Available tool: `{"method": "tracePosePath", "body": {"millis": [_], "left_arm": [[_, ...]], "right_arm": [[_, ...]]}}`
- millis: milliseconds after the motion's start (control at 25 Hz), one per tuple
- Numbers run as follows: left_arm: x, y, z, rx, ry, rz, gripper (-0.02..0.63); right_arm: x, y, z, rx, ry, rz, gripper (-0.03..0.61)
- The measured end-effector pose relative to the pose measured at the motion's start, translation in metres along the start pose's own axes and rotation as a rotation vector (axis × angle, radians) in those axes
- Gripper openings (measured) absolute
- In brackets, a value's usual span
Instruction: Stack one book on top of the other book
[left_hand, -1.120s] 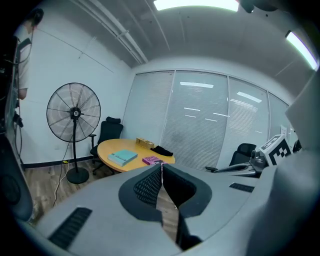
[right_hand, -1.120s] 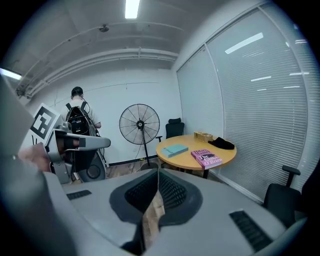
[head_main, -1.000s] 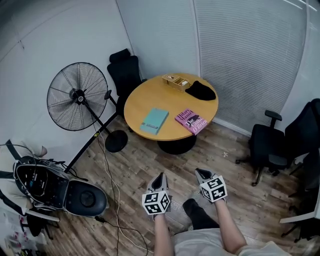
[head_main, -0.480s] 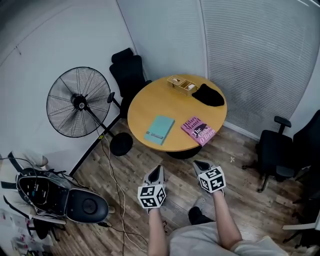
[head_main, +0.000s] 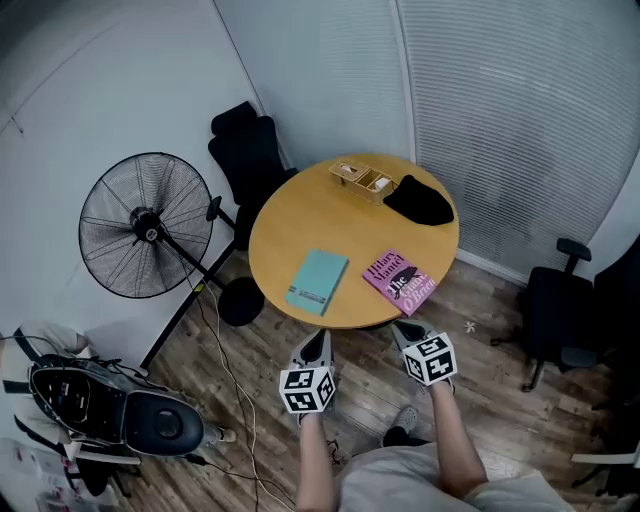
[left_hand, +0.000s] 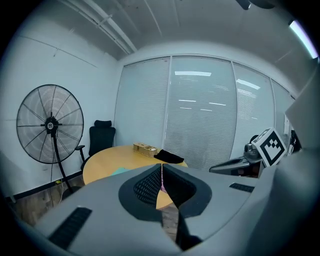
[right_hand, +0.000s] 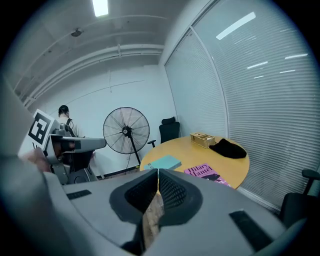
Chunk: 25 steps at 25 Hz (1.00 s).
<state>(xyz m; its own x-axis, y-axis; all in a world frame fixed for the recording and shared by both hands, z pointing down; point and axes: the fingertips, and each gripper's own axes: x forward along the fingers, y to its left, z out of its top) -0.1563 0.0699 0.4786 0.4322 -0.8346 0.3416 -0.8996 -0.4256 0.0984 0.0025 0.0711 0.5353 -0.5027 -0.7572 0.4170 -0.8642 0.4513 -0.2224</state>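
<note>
Our left gripper (head_main: 318, 340) and right gripper (head_main: 403, 330) are both pressed together, so reaching in unopened could shove the teal book (head_main: 317, 282) or pink book (head_main: 400, 282) off the counter (head_main: 340, 215)

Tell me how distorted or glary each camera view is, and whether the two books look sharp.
Head view: evenly lit, mild bending at the edges, teal book and pink book sharp. Left gripper view: strong fisheye with dark corners, ceiling-light reflections streak the blinds. Right gripper view: same fisheye, a ceiling light blown out, pink book's print legible.
</note>
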Motion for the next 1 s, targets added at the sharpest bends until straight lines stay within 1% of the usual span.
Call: {"method": "tracePosePath", "body": {"millis": [120,200,280,480,600,680,800,1000], "left_arm": [[0.03,0.006,0.007,0.019,0.013,-0.018,0.029],[0.05,0.01,0.004,0.042,0.035,-0.021,0.029],[0.067,0.015,-0.002,0.052,0.059,-0.019,0.029],[0.092,0.031,-0.012,0.009,0.065,-0.015,0.029],[0.099,0.044,-0.018,-0.01,0.083,-0.013,0.029],[0.102,0.056,-0.02,-0.037,0.083,0.001,0.029],[0.107,0.073,-0.021,-0.066,0.082,0.014,0.029],[0.128,0.102,-0.018,-0.084,0.092,-0.003,0.029]], "right_arm": [[0.02,-0.026,0.005,0.046,-0.001,-0.031,0.023],[0.033,-0.046,0.005,0.098,0.0,-0.06,0.023],[0.043,-0.059,0.003,0.126,0.01,-0.078,0.023],[0.058,-0.073,0.0,0.129,0.031,-0.089,0.023],[0.064,-0.075,-0.006,0.156,0.039,-0.102,0.023],[0.068,-0.079,-0.007,0.171,0.039,-0.125,0.023],[0.076,-0.084,-0.003,0.189,0.035,-0.153,0.023],[0.1,-0.084,0.008,0.199,0.037,-0.174,0.023]]}}
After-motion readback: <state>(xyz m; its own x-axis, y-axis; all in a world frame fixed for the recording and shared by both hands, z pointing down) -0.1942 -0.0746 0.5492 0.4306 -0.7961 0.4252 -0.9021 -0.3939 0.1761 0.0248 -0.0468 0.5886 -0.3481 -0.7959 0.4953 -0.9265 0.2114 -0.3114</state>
